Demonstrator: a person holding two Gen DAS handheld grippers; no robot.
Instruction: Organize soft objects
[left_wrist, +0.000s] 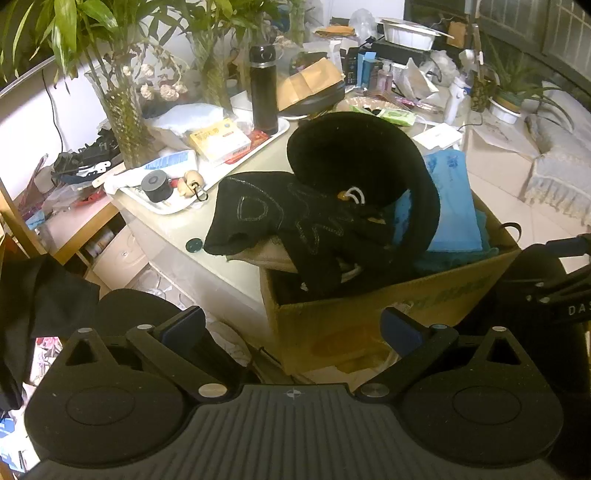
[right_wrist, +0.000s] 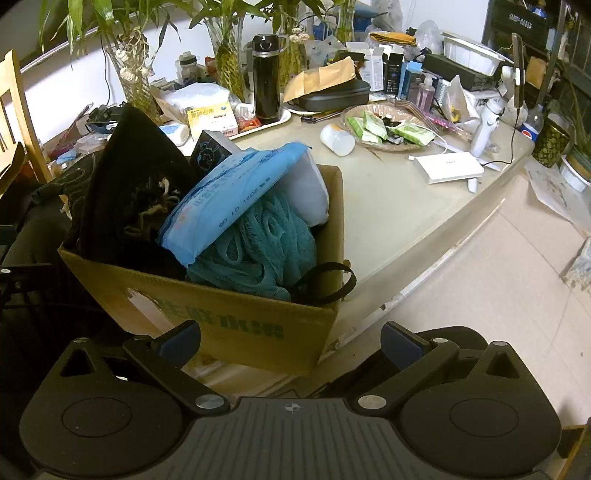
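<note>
Cardboard box (right_wrist: 258, 325) w/ soft stuff (overfull)

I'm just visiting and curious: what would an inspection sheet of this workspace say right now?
Surface: pale table, crowded along its far side.
Job's things: cardboard box heaped with a black hat, black stitched cloth, blue packet, teal mesh.
Clutter: black flask, white tray, wipes basket, vases.
Grippers: left gripper and right gripper open, empty.
Cables: white lead by the white box.
Surroundings: tiled floor, potted plants, wooden chair.
</note>
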